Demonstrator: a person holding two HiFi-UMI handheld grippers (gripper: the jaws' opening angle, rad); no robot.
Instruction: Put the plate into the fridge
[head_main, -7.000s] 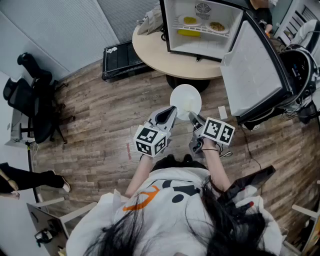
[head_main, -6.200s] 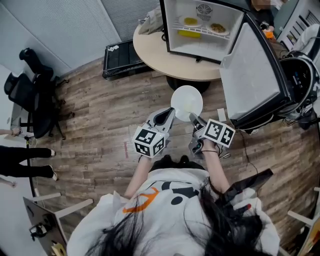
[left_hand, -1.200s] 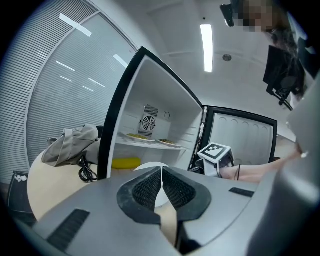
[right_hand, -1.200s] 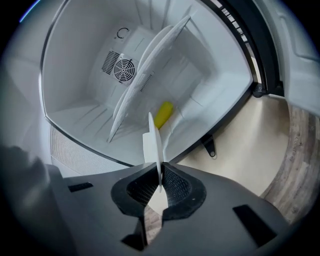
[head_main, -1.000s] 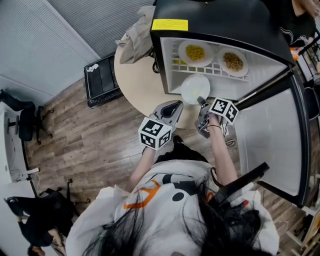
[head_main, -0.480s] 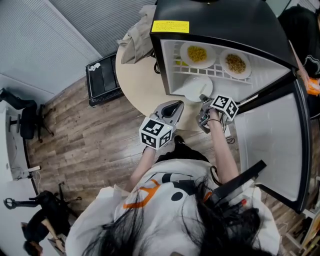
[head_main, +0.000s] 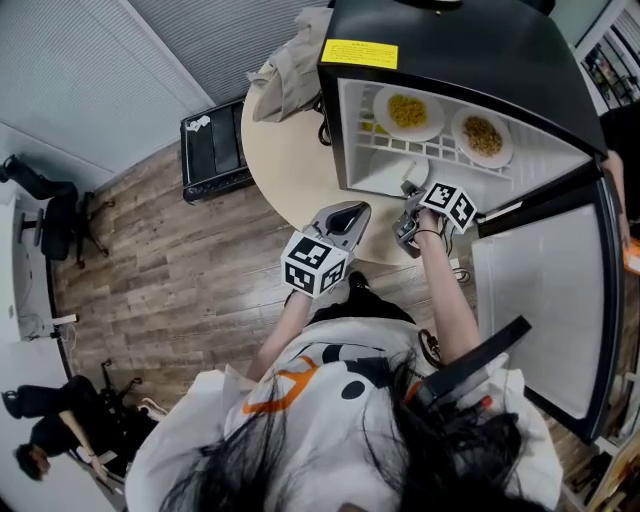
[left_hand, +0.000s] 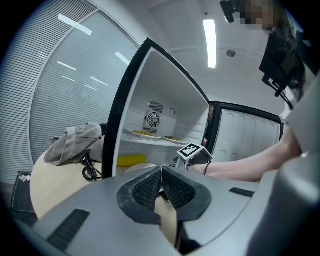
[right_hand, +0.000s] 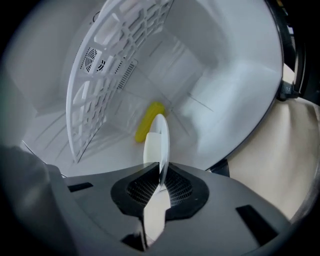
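We read no words. Beyond the right claw, the yellow rectangular sticker on the black fridge is illegible.

Wood-plank floor underfoot, a round beige table ahead with a grey bag slumped on it, ribbed grey wall behind, black office chair off left, ceiling strip light glowing.

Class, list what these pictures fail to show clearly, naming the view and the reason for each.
- Plate: head view, far part hidden under the wire shelf; whether it touches anything below is unclear.
- Yellow object: right gripper view, partly behind the plate's rim, too blurred to name.
- Food on the upper plates: head view, too small to identify.
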